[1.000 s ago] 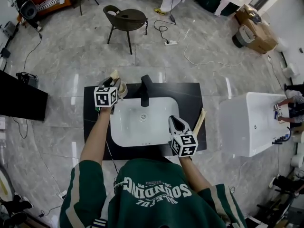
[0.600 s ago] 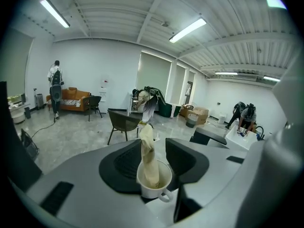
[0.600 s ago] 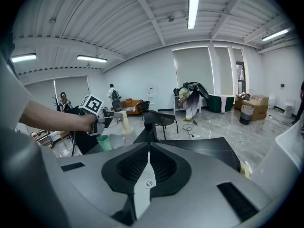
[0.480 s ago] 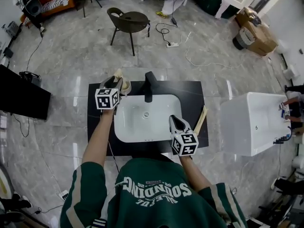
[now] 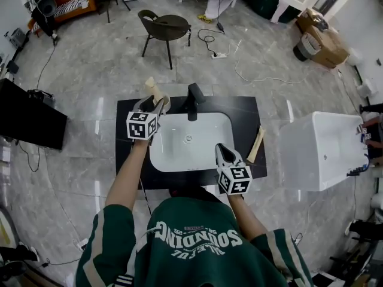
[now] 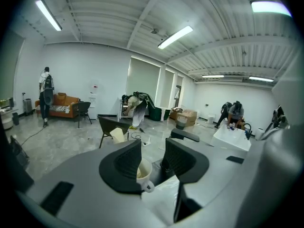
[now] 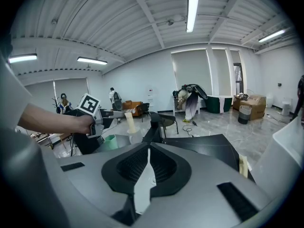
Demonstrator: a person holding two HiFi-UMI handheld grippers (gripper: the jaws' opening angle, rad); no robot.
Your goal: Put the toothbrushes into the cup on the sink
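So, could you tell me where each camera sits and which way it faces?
Head view: on the person's head, looking steeply down at the sink; both forearms, left gripper and right gripper show.
Left gripper view: on the left gripper, looking past its parted jaws at the cup and faucet; only its jaws show.
Right gripper view: on the right gripper, looking across the sink over its closed jaws; the left hand shows.
Shared: both gripper views show the cup and faucet.

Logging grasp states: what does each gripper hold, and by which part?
Nothing is held. The left gripper has its jaws apart at the cup, not pressing it; the right gripper is shut and empty.
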